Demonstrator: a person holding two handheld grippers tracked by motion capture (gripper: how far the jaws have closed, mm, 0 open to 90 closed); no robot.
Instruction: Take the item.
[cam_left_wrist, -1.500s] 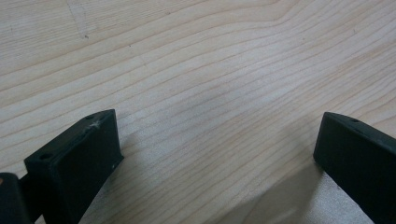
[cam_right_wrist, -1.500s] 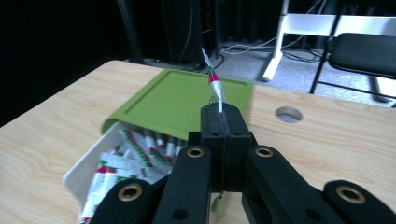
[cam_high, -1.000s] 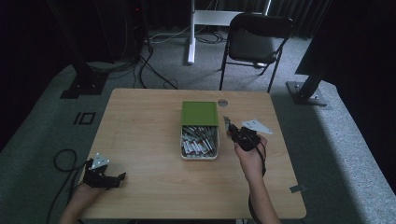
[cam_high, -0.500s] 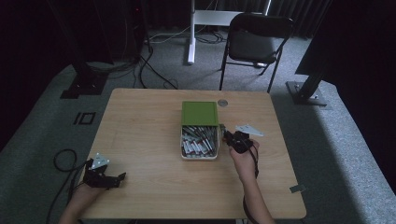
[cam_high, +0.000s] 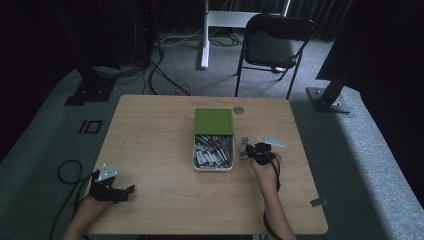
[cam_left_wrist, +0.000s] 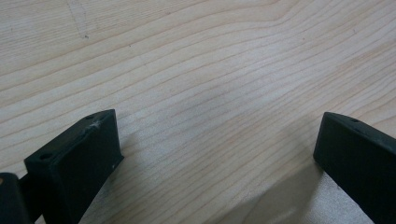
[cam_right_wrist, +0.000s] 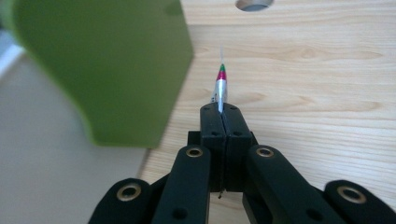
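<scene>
A white box (cam_high: 213, 152) holding several pen-like sticks stands mid-table, its green lid (cam_high: 214, 121) slid to the far half. My right gripper (cam_high: 247, 150) sits just right of the box, shut on a thin silver stick (cam_right_wrist: 221, 86) with red and green bands, whose tip points away from me. In the right gripper view the green lid (cam_right_wrist: 102, 60) looms at the left, and the right gripper (cam_right_wrist: 226, 112) has its jaws pressed together around the stick. My left gripper (cam_high: 125, 191) rests at the table's near left corner; the left gripper (cam_left_wrist: 217, 154) is open over bare wood.
A round cable hole (cam_high: 238, 110) lies in the wooden table (cam_high: 150, 135) behind the box. A folding chair (cam_high: 272, 45) stands beyond the far edge. Cables trail on the floor at the left.
My right hand has shifted slightly left, closer to the box's right side, with the stick still held. The left gripper has stayed put.
</scene>
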